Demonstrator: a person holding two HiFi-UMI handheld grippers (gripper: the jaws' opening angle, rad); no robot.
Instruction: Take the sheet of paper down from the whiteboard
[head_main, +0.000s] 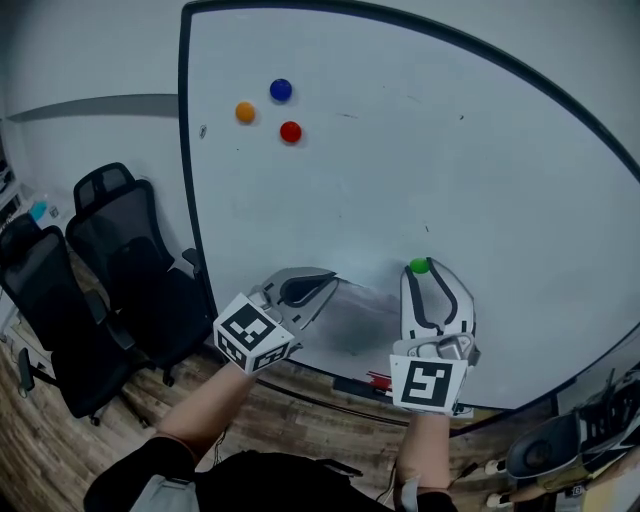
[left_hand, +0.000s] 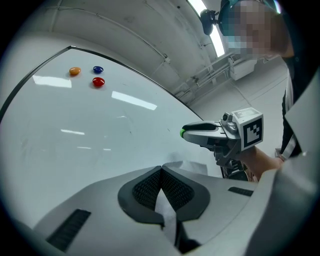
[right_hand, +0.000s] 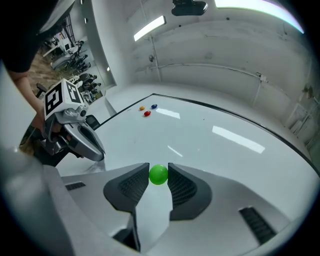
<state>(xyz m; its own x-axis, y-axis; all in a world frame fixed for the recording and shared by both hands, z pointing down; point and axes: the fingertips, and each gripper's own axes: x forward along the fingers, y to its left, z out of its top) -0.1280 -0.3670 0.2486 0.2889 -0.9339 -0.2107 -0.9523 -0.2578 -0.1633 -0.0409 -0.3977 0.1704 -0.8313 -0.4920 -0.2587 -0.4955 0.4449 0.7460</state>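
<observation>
The whiteboard fills the head view. Low on it, between my two grippers, hangs the white sheet of paper, shadowed grey. My left gripper is shut on the sheet's left edge; in the left gripper view the paper runs out from between the closed pads. My right gripper is at the sheet's upper right, shut on a round green magnet. The right gripper view shows that magnet pinched between both pads. Whether the magnet still touches the board I cannot tell.
Orange, blue and red magnets sit high on the board's left. Black office chairs stand to the left of the board. Something red lies at the board's bottom edge. Shoes lie at the lower right.
</observation>
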